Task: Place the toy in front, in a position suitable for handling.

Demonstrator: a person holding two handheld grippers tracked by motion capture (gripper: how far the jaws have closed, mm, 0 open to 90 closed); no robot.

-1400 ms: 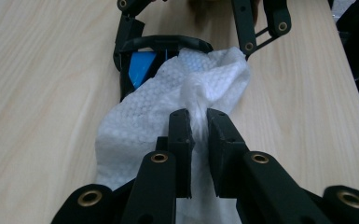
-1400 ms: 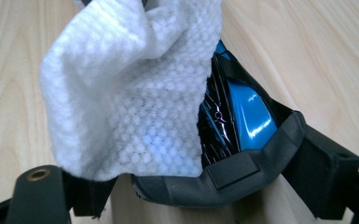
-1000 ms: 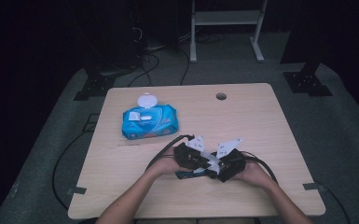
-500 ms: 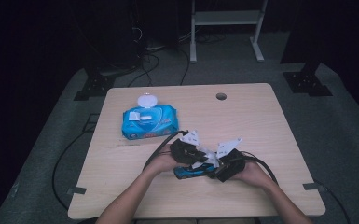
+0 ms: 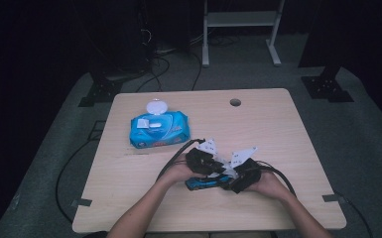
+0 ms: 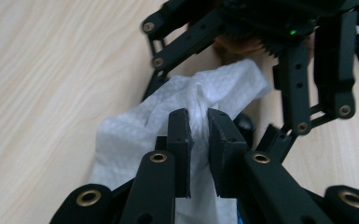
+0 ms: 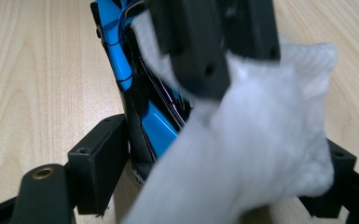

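Where the forearms enter at the bottom of the high view, the left gripper [image 5: 213, 167] and the right gripper [image 5: 238, 179] meet just below the centre of the frame, over the wooden table [image 5: 278, 129]. The left gripper's jaws stand narrow and pinch a white wipe [image 6: 135, 135], which bunches between the pads at the centre of the left gripper view. The wipe lies against a blue and black device [image 5: 203, 184] at lower centre of the high view. In the right gripper view this device stands at upper centre, between the right gripper's jaws, with the wipe draped over its right side. The right jaws stand wide on either side of it; whether they press on it cannot be told. Farther up, at upper left of the table, a blue wipes pack [image 5: 159, 129] lies with its round lid [image 5: 155, 106] open.
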